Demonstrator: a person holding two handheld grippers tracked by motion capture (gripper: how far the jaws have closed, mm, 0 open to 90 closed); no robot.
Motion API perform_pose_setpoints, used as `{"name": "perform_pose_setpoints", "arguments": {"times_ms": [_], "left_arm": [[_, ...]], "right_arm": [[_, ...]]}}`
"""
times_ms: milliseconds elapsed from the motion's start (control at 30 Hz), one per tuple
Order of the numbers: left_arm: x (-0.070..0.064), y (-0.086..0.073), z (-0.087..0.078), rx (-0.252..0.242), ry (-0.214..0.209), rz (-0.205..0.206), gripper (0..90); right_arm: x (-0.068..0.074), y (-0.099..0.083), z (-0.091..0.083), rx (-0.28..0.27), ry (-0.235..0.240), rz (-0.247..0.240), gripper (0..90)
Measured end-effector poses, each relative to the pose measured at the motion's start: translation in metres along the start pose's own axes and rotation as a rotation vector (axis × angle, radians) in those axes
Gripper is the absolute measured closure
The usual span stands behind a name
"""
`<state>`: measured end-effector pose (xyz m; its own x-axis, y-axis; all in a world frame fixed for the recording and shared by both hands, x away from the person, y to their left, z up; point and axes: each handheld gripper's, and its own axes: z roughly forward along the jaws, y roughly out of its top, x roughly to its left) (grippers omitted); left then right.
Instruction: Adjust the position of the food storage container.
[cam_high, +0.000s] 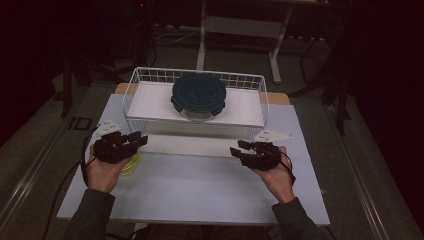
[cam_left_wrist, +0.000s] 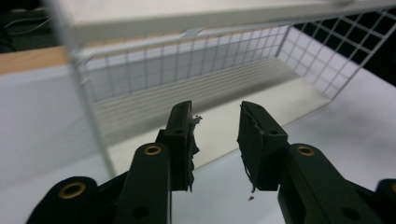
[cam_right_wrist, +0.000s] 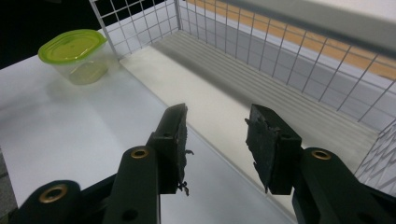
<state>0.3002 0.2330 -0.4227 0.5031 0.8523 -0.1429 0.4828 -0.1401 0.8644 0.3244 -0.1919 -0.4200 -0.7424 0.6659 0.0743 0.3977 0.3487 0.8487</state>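
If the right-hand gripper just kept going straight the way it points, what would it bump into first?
Probably the white shelf board under the wire rack: the right gripper, jaws open and empty, aims at its near edge. Depth is hard to judge.

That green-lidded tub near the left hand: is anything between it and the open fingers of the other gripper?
Nothing visible. From the right gripper, bare white table runs to the green-lidded tub; the wire rack stands off to the side.
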Motion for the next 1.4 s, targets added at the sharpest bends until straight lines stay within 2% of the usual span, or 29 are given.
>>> {"name": "perform_pose_setpoints", "arguments": {"times_ms": [100, 133, 167, 200, 300, 433, 667, 700, 733, 967, 1067, 1300, 1400], "left_arm": [[0.007, -0.007, -0.001, 0.019, 0.029, 0.010, 73.0], [0.009, -0.009, -0.002, 0.026, 0.037, 0.010, 75.3], [0.013, -0.011, -0.002, 0.030, 0.040, 0.008, 81.1], [0.016, -0.013, -0.003, 0.035, 0.052, 0.005, 81.1], [0.026, -0.019, -0.004, 0.058, 0.085, 0.002, 89.7], [0.041, -0.027, -0.003, 0.103, 0.138, -0.003, 90.0], [0.071, -0.038, -0.003, 0.143, 0.215, -0.050, 90.0], [0.080, -0.041, -0.001, 0.154, 0.230, -0.059, 90.0], [0.080, -0.041, -0.001, 0.154, 0.230, -0.059, 90.0], [0.102, -0.047, 0.003, 0.184, 0.256, -0.112, 90.0], [0.104, -0.049, 0.007, 0.217, 0.252, -0.105, 90.0], [0.101, -0.056, 0.012, 0.225, 0.217, -0.116, 90.0], [0.098, -0.061, 0.010, 0.213, 0.198, -0.122, 90.0]], "right_arm": [[0.001, -0.004, 0.001, 0.004, 0.004, 0.000, 56.8], [0.001, -0.006, 0.002, 0.006, 0.005, 0.000, 56.8], [0.000, -0.009, 0.003, 0.009, 0.005, 0.007, 56.8], [0.000, -0.009, 0.003, 0.009, 0.005, 0.007, 56.8], [-0.001, -0.012, 0.004, 0.012, 0.007, 0.017, 56.8], [-0.001, -0.015, 0.004, 0.014, 0.009, 0.025, 56.8], [-0.003, -0.018, 0.004, 0.013, 0.006, 0.028, 56.9], [-0.002, -0.018, 0.005, 0.012, 0.007, 0.028, 56.8], [-0.002, -0.018, 0.005, 0.012, 0.007, 0.028, 56.8], [-0.002, -0.019, 0.005, 0.009, 0.012, 0.029, 56.9], [-0.002, -0.020, 0.006, 0.012, 0.012, 0.030, 56.9], [-0.002, -0.020, 0.006, 0.016, 0.014, 0.034, 56.9], [-0.004, -0.020, 0.004, 0.011, 0.011, 0.032, 56.7]]}}
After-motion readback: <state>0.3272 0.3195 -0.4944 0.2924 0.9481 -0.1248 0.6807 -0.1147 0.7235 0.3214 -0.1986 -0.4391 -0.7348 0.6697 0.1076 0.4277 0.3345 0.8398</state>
